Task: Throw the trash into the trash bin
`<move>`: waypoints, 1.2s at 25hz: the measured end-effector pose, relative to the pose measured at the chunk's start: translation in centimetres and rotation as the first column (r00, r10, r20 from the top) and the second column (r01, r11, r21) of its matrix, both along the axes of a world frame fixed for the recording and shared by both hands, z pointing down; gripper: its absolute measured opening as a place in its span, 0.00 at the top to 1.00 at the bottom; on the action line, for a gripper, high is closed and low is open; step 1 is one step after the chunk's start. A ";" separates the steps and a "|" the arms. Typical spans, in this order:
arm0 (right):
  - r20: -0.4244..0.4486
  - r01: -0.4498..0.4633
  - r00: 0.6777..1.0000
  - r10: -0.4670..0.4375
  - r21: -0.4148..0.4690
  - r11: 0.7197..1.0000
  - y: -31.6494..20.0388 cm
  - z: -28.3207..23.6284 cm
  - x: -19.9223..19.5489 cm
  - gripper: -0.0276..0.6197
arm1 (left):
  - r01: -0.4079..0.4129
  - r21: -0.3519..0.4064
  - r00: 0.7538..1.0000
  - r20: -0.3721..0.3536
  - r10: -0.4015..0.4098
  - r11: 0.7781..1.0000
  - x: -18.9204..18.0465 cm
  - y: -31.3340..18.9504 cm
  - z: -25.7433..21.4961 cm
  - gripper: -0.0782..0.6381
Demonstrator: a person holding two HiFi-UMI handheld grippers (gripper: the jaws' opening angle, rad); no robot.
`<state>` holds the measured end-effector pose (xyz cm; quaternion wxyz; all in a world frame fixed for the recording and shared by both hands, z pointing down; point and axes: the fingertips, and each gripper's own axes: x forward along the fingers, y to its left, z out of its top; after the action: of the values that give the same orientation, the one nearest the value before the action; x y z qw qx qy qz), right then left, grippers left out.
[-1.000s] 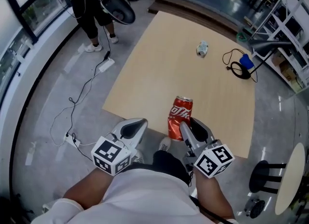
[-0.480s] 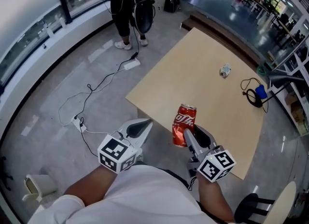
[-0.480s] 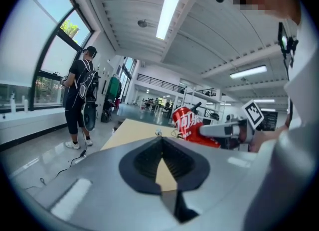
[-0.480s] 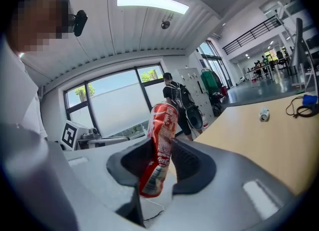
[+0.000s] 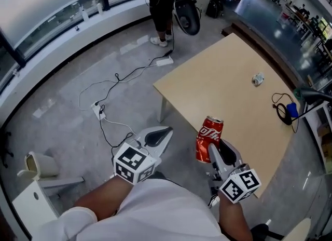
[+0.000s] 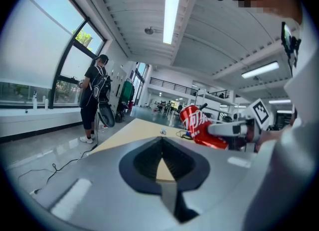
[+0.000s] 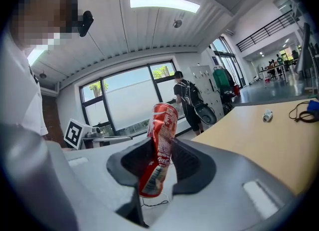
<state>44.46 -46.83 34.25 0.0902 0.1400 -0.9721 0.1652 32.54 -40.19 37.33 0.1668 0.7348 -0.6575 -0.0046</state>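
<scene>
My right gripper [image 5: 215, 149] is shut on a dented red drink can [image 5: 209, 138], which it holds upright just off the near edge of the wooden table [image 5: 223, 92]. In the right gripper view the can [image 7: 162, 125] stands tilted between the dark pads [image 7: 185, 161]. My left gripper [image 5: 157, 136] is over the grey floor, left of the table, with its jaws together and nothing in them. From the left gripper view the jaws [image 6: 162, 151] meet at the tip, and the can [image 6: 196, 122] shows at the right. A small crumpled piece of trash [image 5: 257, 79] lies far back on the table.
A person [image 5: 165, 3] stands beyond the table's far left corner. A power strip and cables [image 5: 99, 111] lie on the floor to my left. A white box with a beige cup-like thing [image 5: 37, 165] sits at lower left. A black cable and blue object [image 5: 287, 111] lie on the table's right.
Both grippers have swung left, off the table's near edge and over the floor. The can stays in the right gripper. The white box has come into view at lower left.
</scene>
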 end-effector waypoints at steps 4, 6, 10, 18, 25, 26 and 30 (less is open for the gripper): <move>-0.011 0.031 0.999 -0.031 -0.007 0.999 2.3 0.9 2.4 0.77 | 0.018 -0.035 1.000 -0.001 -0.018 0.999 2.8 2.9 1.1 0.89; -0.006 0.047 0.999 -0.047 -0.009 0.999 3.3 1.1 3.0 0.77 | 0.030 -0.059 1.000 0.007 -0.030 0.998 3.6 4.4 1.7 0.89; 0.016 0.094 0.996 -0.093 -0.032 0.995 5.3 2.2 3.0 0.77 | 0.090 -0.100 0.996 0.038 -0.086 0.991 3.4 7.3 2.8 0.89; 0.032 0.183 0.983 -0.181 -0.063 0.981 7.0 2.6 0.4 0.77 | 0.243 -0.093 0.970 0.034 -0.241 0.966 -0.2 10.5 1.8 0.89; -0.005 0.300 0.954 -0.301 -0.054 0.952 7.9 3.0 -5.8 0.77 | 0.387 -0.073 0.922 0.028 -0.386 0.919 -6.7 13.5 2.1 0.89; -0.009 0.317 0.948 -0.318 -0.050 0.947 7.9 2.9 -7.1 0.77 | 0.409 -0.070 0.912 0.023 -0.409 0.910 -7.9 13.9 2.1 0.89; -0.033 0.405 0.913 -0.406 -0.027 0.914 7.8 2.7 -13.4 0.77 | 0.492 -0.058 0.870 0.003 -0.493 0.869 -13.1 15.3 2.2 0.89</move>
<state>31.10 -39.01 36.99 0.1424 -0.0623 -0.9765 0.1496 19.49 -24.91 39.53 0.1848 0.5380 -0.8218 -0.0329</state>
